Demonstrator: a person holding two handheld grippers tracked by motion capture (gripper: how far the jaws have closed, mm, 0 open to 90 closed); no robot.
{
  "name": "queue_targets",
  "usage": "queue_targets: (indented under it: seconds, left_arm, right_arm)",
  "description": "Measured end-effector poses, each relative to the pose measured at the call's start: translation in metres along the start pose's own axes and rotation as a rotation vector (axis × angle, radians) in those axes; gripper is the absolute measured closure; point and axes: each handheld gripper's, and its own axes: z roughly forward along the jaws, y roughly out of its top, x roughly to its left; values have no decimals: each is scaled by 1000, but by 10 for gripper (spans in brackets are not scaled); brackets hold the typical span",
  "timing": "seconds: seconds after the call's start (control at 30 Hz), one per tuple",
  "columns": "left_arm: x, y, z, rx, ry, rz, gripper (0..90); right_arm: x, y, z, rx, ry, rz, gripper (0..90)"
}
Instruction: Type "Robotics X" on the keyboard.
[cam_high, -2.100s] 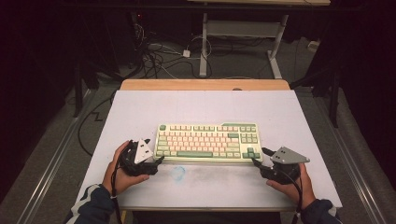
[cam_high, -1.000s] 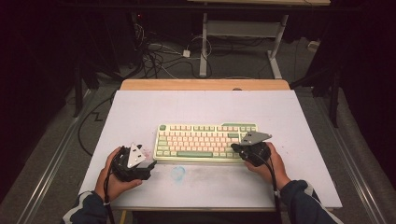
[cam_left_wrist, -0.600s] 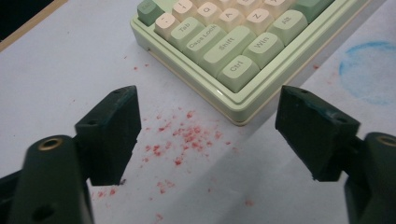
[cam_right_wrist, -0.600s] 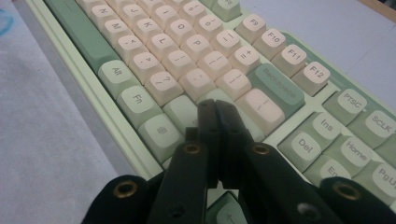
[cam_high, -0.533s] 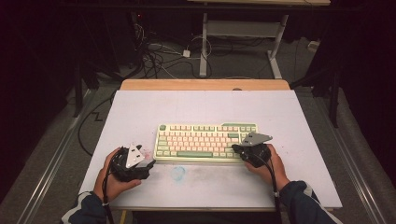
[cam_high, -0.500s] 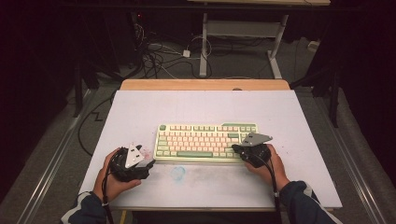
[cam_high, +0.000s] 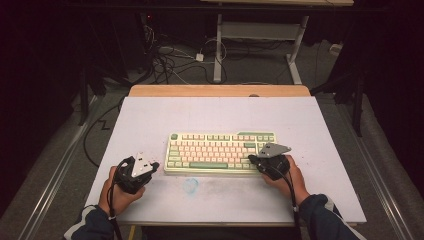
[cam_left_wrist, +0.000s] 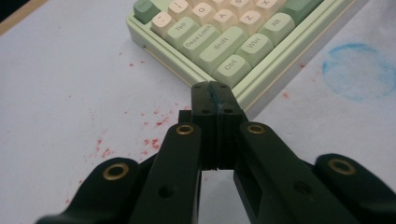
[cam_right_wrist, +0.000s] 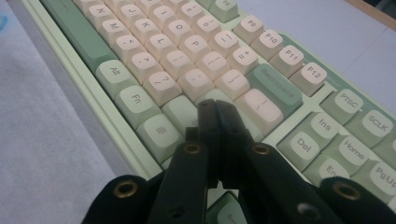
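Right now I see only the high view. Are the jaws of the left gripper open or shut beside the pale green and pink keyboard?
Observer: Shut. In the left gripper view, the left gripper has its jaws pressed together, with nothing between them.
Operator: Where do they point?
Observer: At the front left corner of the pale green and pink keyboard, just before its green Ctrl key. I cannot tell if they touch it.
Operator: And the right gripper?
Observer: The right gripper is shut too. Its tips are above the keys, a little nearer the camera than the green Backspace key.
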Motion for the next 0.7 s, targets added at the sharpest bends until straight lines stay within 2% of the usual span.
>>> queue_targets:
  seconds: [0.27,0.4,0.53,0.7]
  left_arm:
    - [-7,6,2,11,-22,-8,872]
    - [-11,12,9,6,-31,-9,872]
    - [-14,20,17,9,-56,-21,872]
    - [-21,25,27,21,-81,-17,872]
  right_arm:
    - [0,0,0,0,-2,-5,900]
    - [0,0,0,0,-1,-1,900]
    - [0,0,1,-1,-5,-4,900]
    - [0,0,0,-1,-6,-7,900]
